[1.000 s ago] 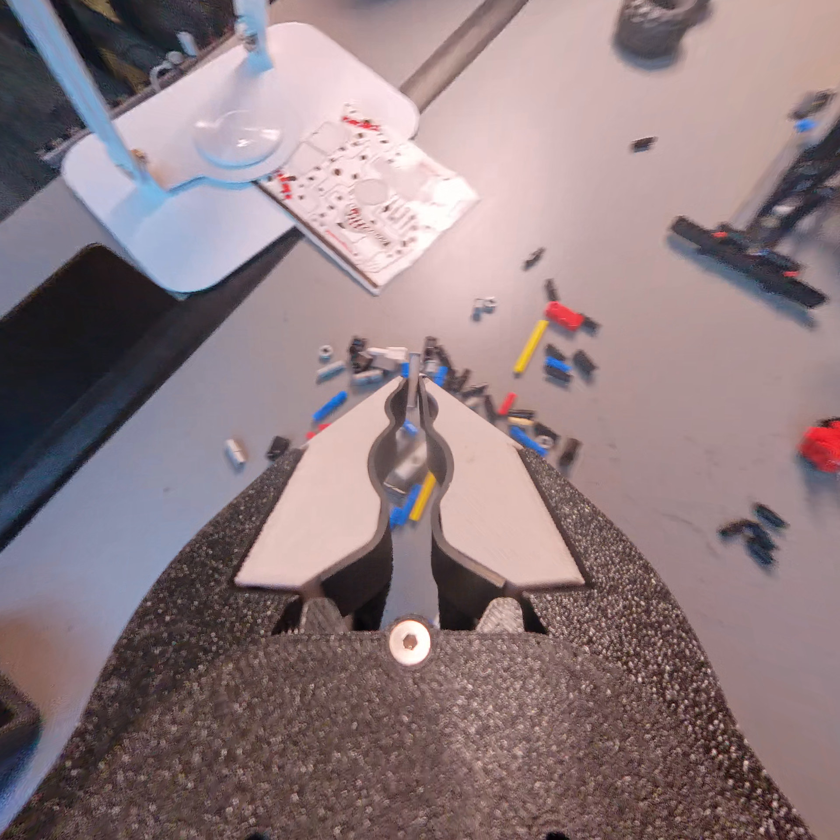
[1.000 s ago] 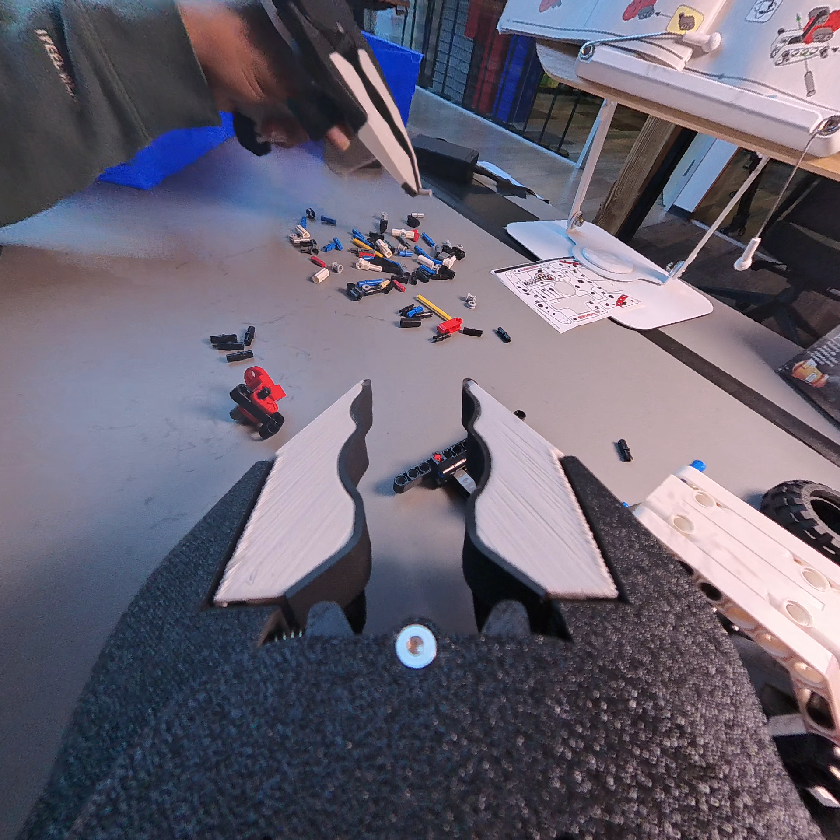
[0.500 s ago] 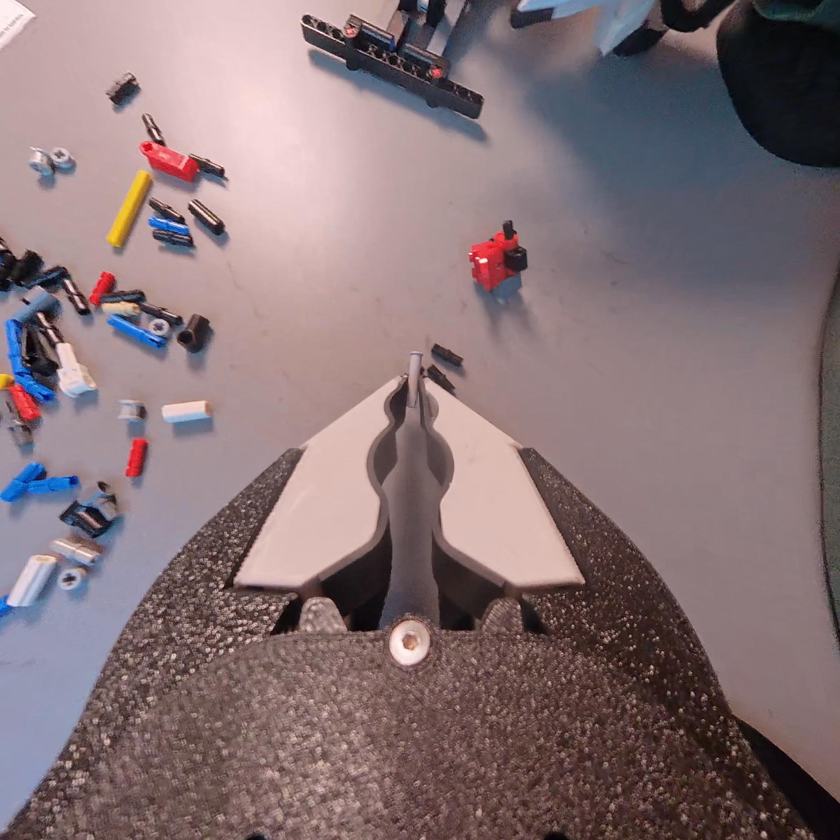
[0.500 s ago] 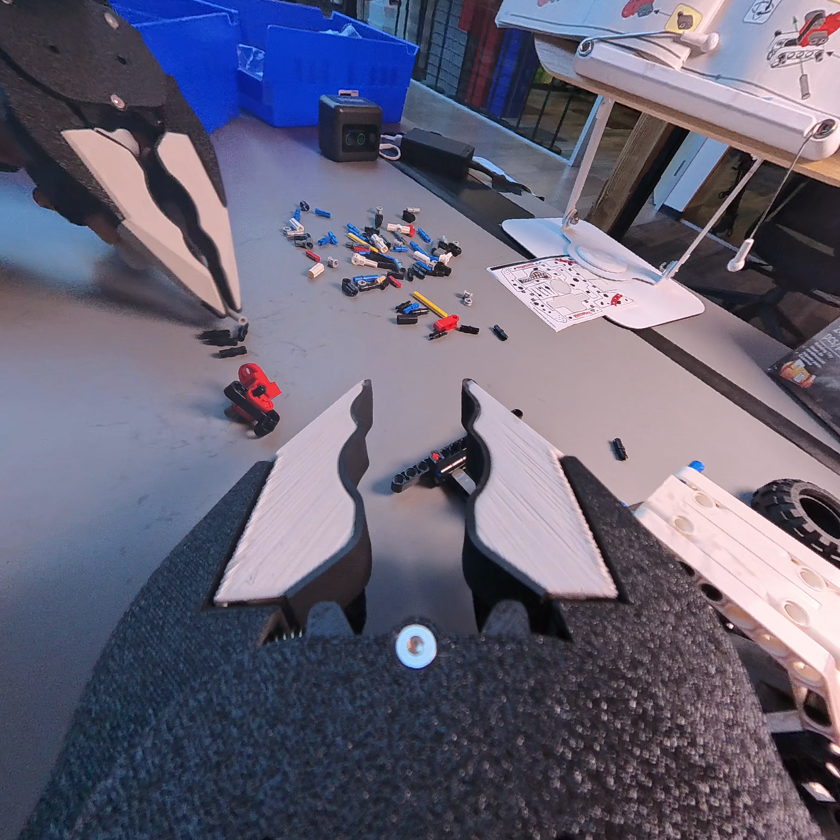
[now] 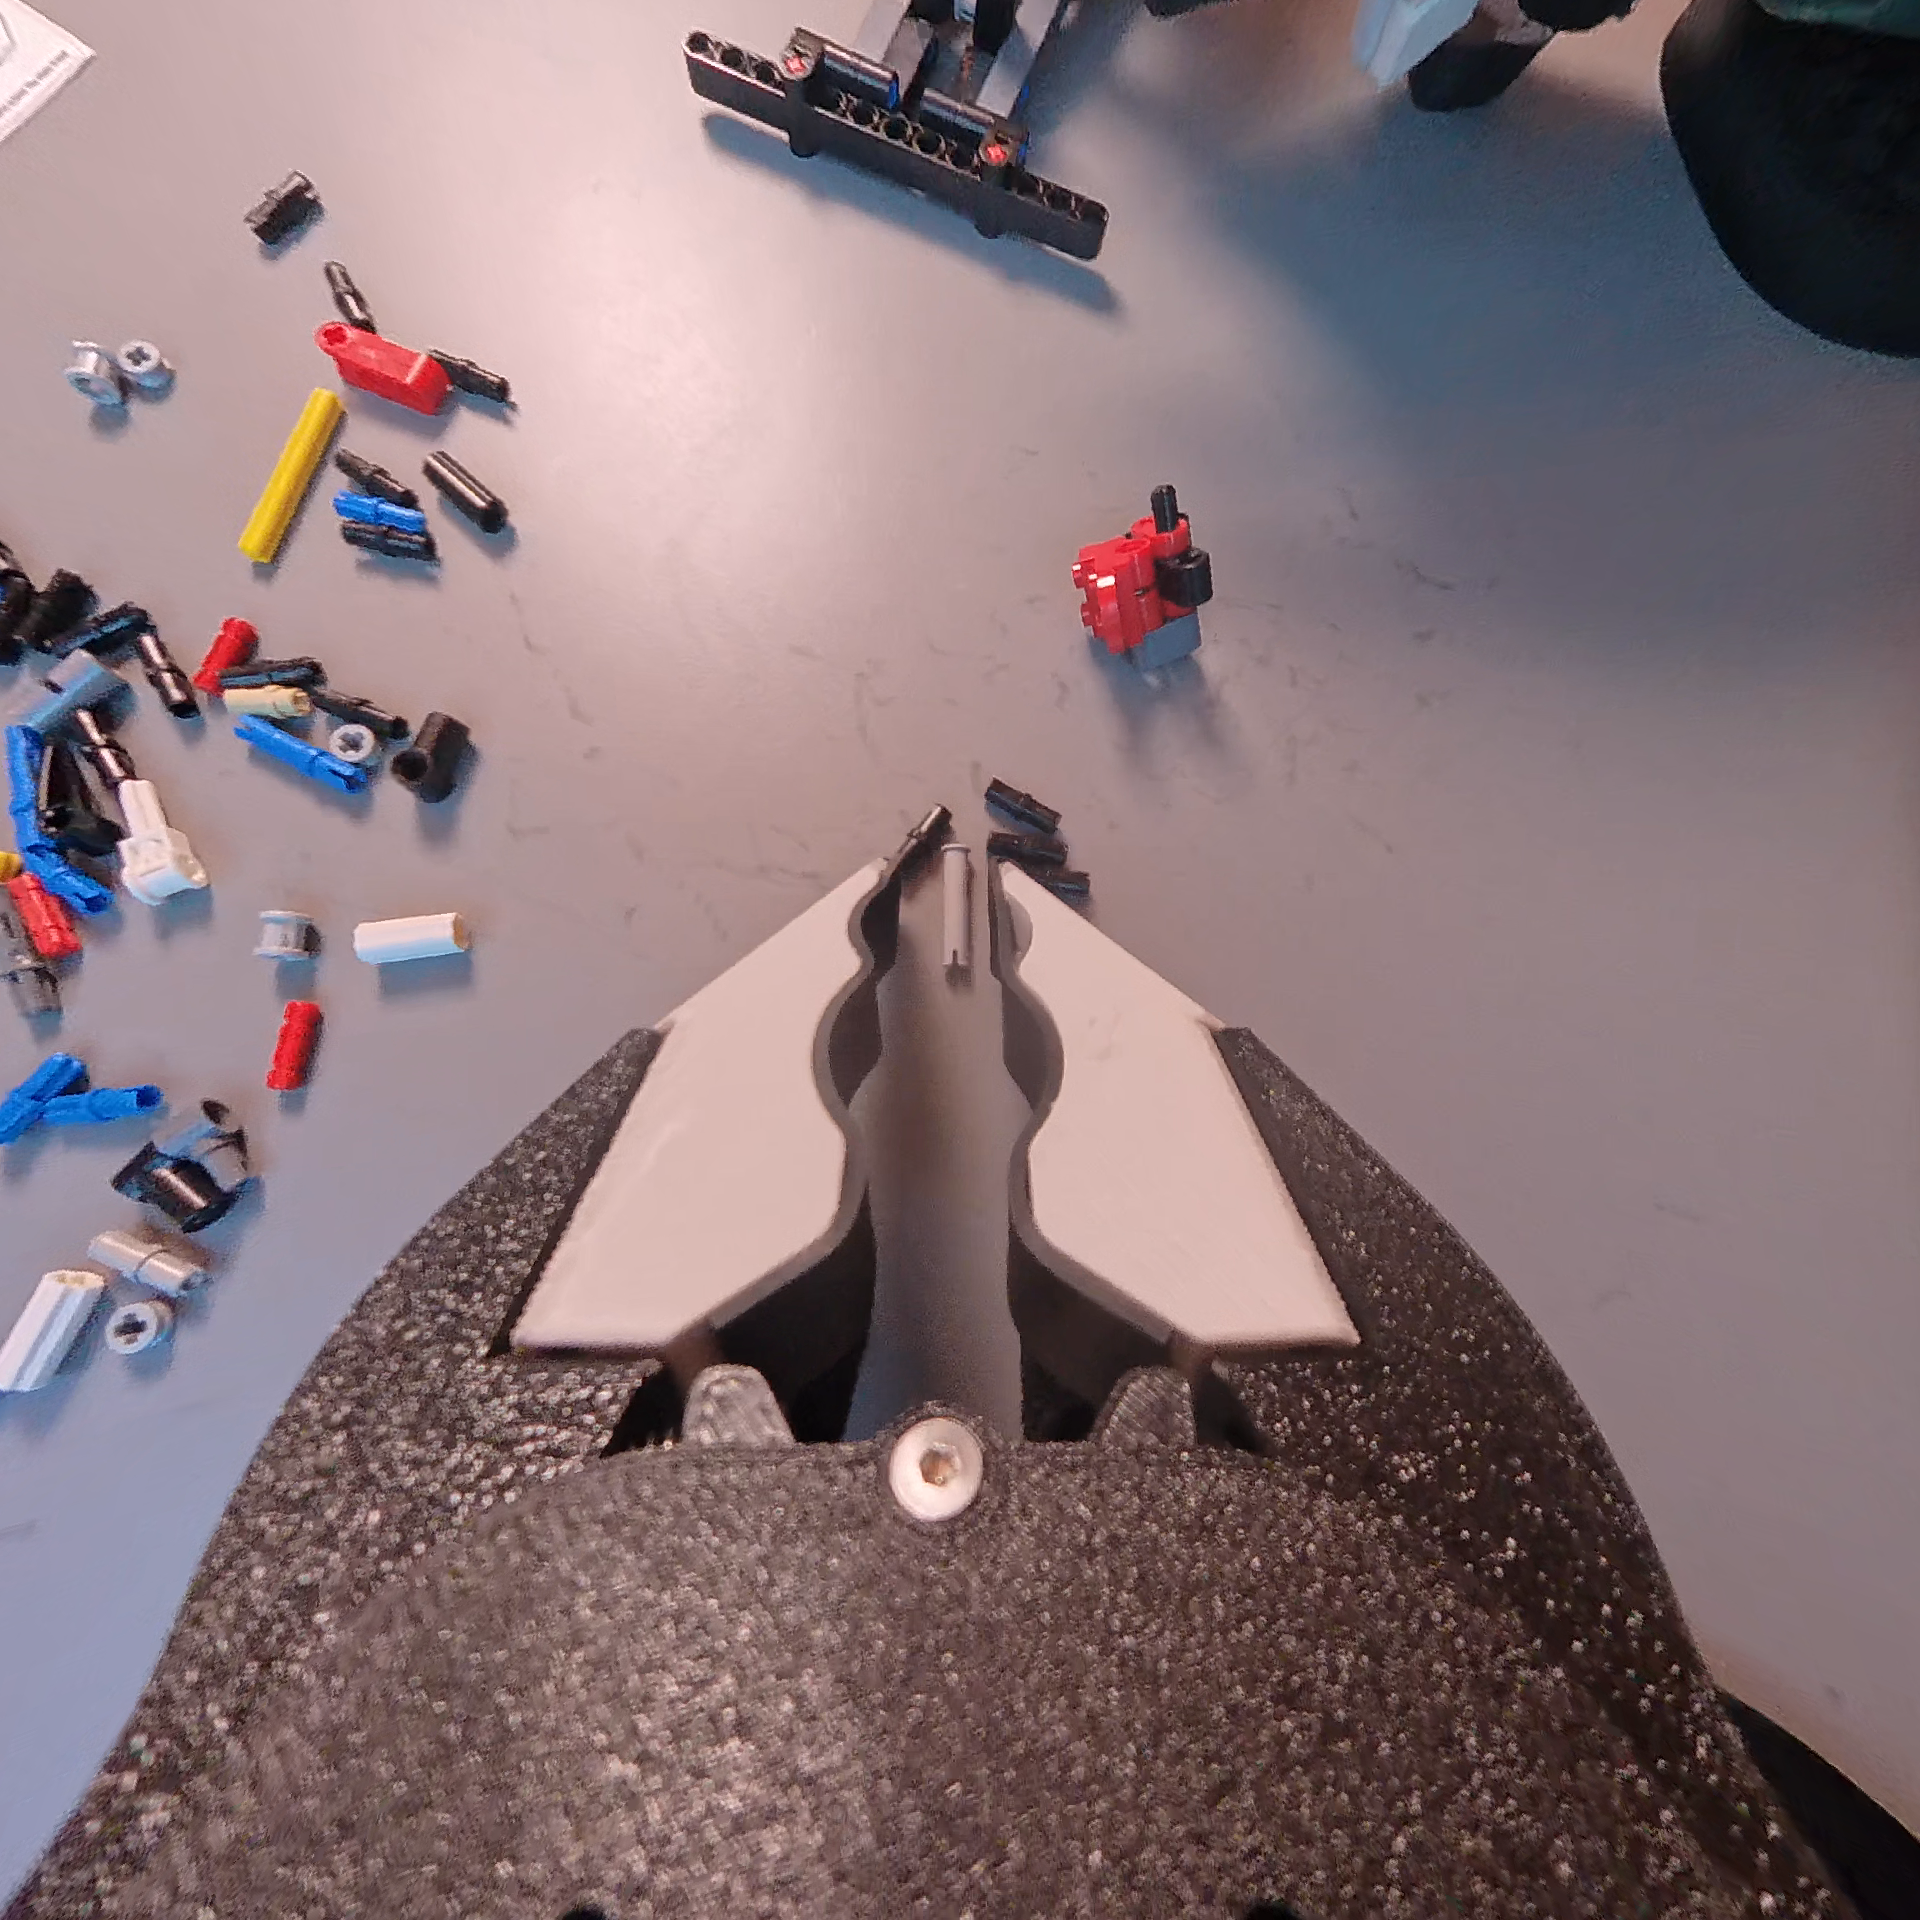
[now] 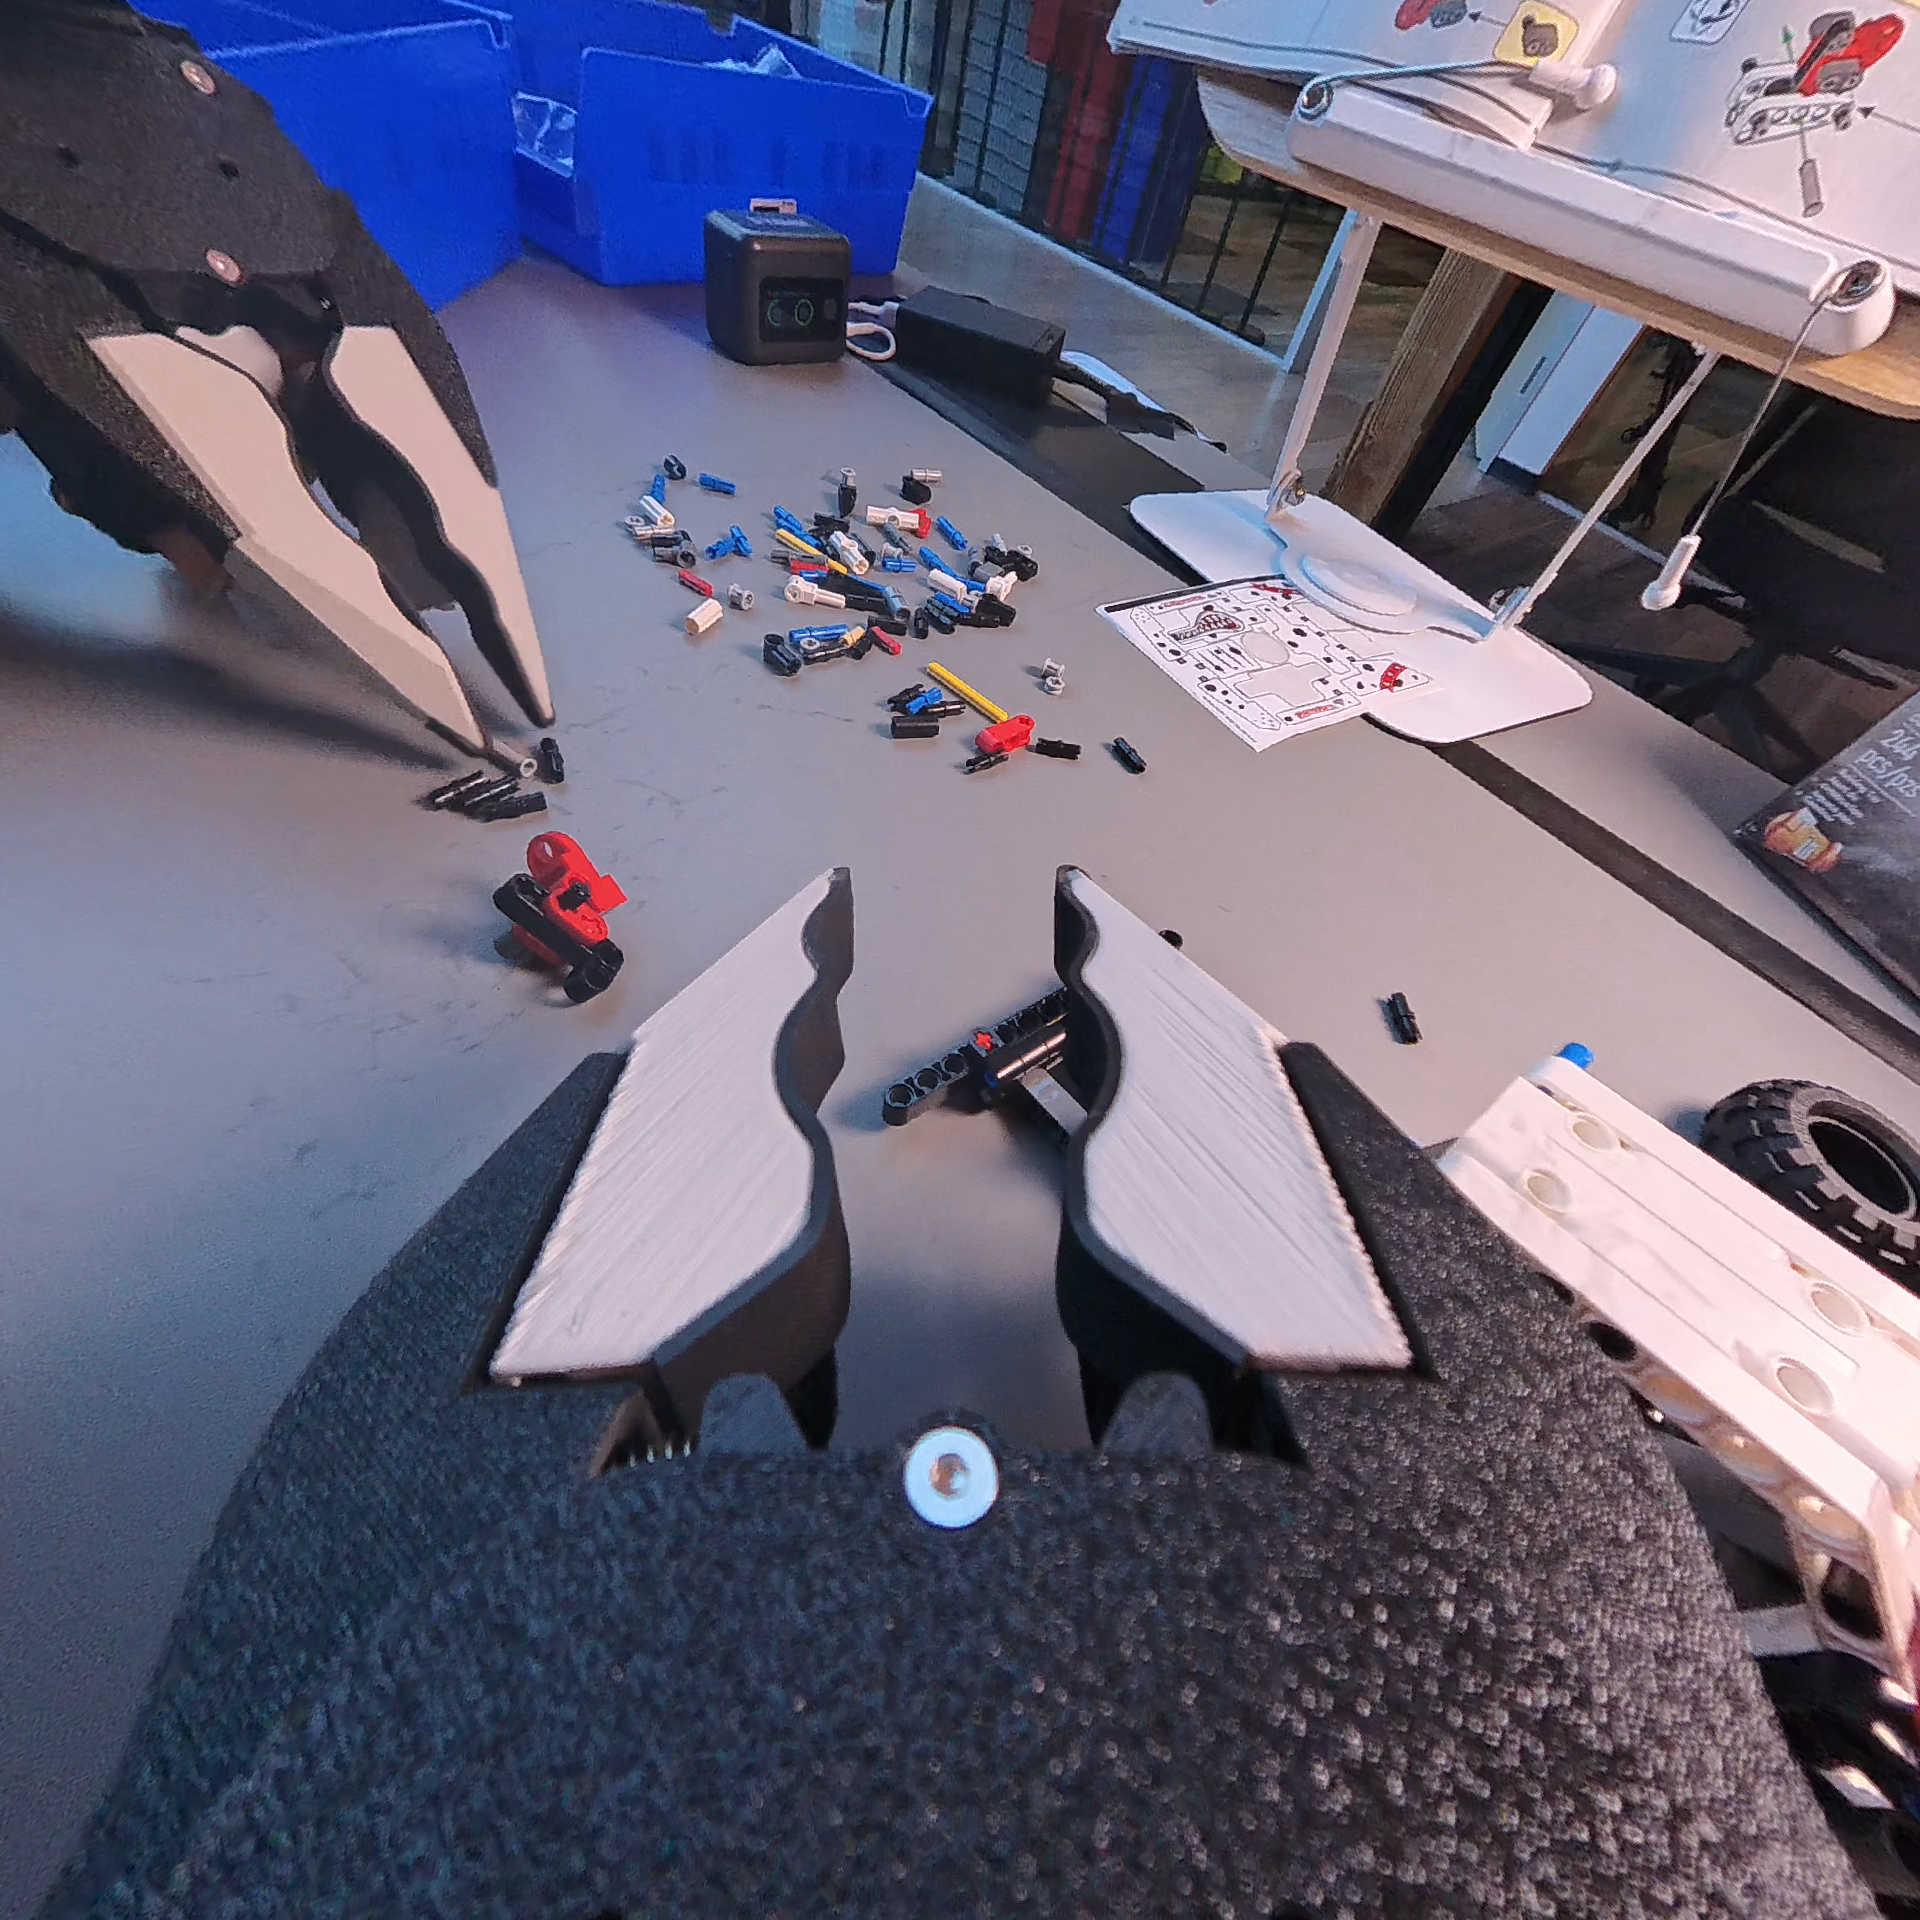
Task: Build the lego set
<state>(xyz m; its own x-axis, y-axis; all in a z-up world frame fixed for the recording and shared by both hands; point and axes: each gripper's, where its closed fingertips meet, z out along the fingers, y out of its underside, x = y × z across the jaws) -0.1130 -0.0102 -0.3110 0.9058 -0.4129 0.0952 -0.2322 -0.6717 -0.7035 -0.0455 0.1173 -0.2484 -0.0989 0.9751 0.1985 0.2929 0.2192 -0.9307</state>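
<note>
Clearly unfinished: loose pins and connectors point(image 6: 862, 582) litter the grey table point(image 5: 1455, 935), beside a small red sub-assembly point(image 5: 1141, 587) and a black beam frame point(image 5: 894, 135). Left gripper point(image 5: 943, 868), slightly parted, straddles a grey pin point(image 5: 956, 904) lying free near the black pins point(image 5: 1029, 842). Right gripper point(image 6: 954, 883) gapes empty. A white chassis point(image 6: 1683, 1268) runs off-frame.

A grey pin point(image 5: 957, 906) is lying on the grey table point(image 5: 1455, 935), beside black pins point(image 5: 1023, 847). The small assembly point(image 5: 1141, 587) is showing red and black, perhaps with a grey base. Blue bins point(image 6: 717, 156) are sitting behind.
</note>
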